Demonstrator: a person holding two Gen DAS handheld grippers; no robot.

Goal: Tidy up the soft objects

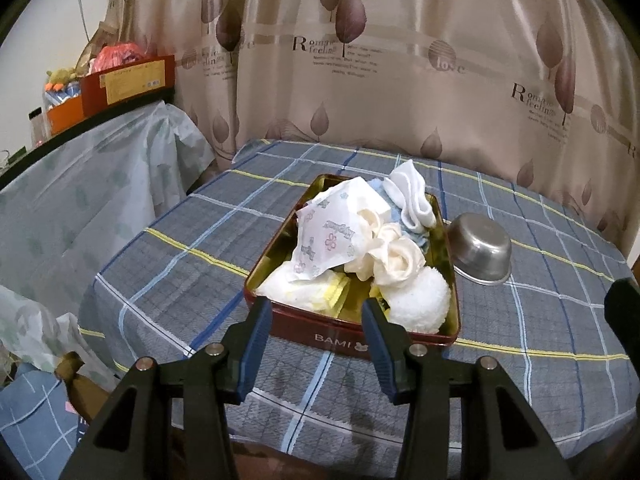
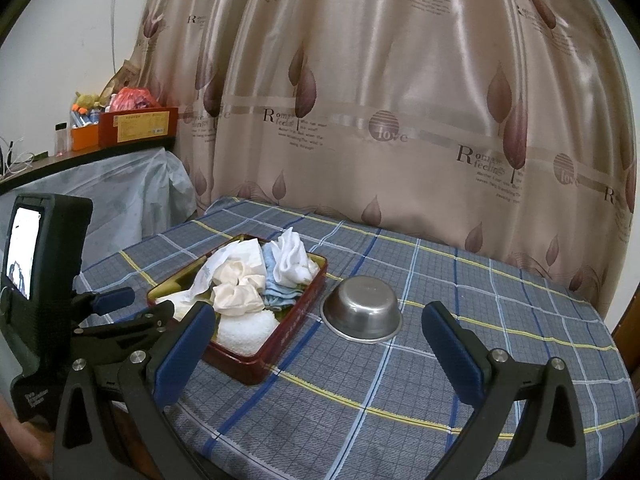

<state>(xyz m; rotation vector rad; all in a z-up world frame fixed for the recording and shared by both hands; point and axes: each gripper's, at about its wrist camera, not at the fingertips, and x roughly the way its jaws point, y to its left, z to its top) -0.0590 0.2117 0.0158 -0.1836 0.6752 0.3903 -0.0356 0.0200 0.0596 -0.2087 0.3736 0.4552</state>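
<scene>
I see every soft item piled in the red rectangular tin (image 1: 352,330) — looks nearly done; left gripper (image 1: 314,312) and right gripper (image 2: 318,320) both spread, empty.

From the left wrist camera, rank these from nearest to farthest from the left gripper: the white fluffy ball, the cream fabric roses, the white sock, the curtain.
1. white fluffy ball, near right corner of the red tin, just past the left gripper
2. cream fabric roses, mid-tin, behind the ball
3. white sock, far right end of the tin
4. curtain, behind the table
</scene>
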